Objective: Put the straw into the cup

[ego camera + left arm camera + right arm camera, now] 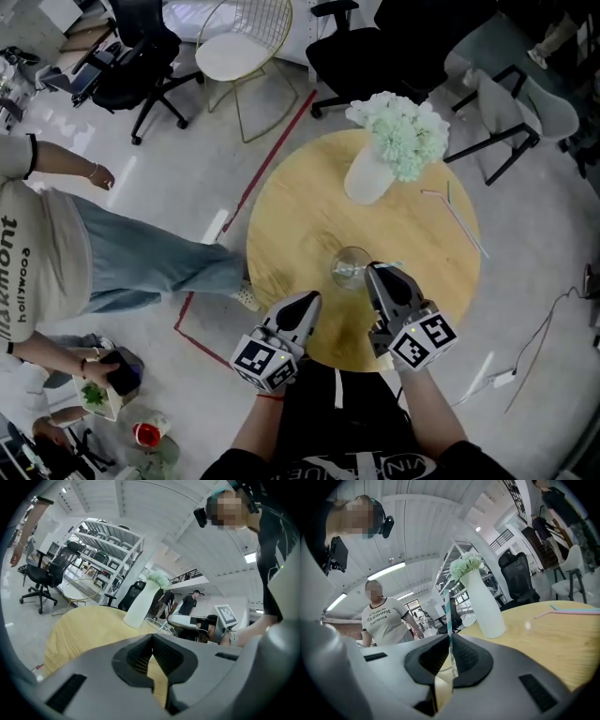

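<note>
1. The right gripper [451, 637] has its jaws clenched on the thin teal-and-white striped straw [448, 611]. The straw stands nearly upright across the jaws, with its long axis running top to bottom in the right gripper view.
2. The clear glass cup [349, 268] stands on the round wooden bench [300, 216], near the edge closest to the person. In the head view it sits just to the left of the right gripper [375, 270], almost touching its tips.
3. In the left gripper view the straw's lower end seems to reach the rim of the cup [158, 626]. Whether it is already inside I cannot tell.
4. The left gripper [309, 298] has its jaws pressed together on nothing. It sits near the cup but apart from it, so the right hand is the nearer one and the one carrying the straw.
5. Judgement: the move turns on keeping the straw upright over the cup's mouth, lowering it, then releasing.
6. A white vase of pale green flowers [367, 178] and two loose straws [459, 217] lie well beyond the cup.
</note>
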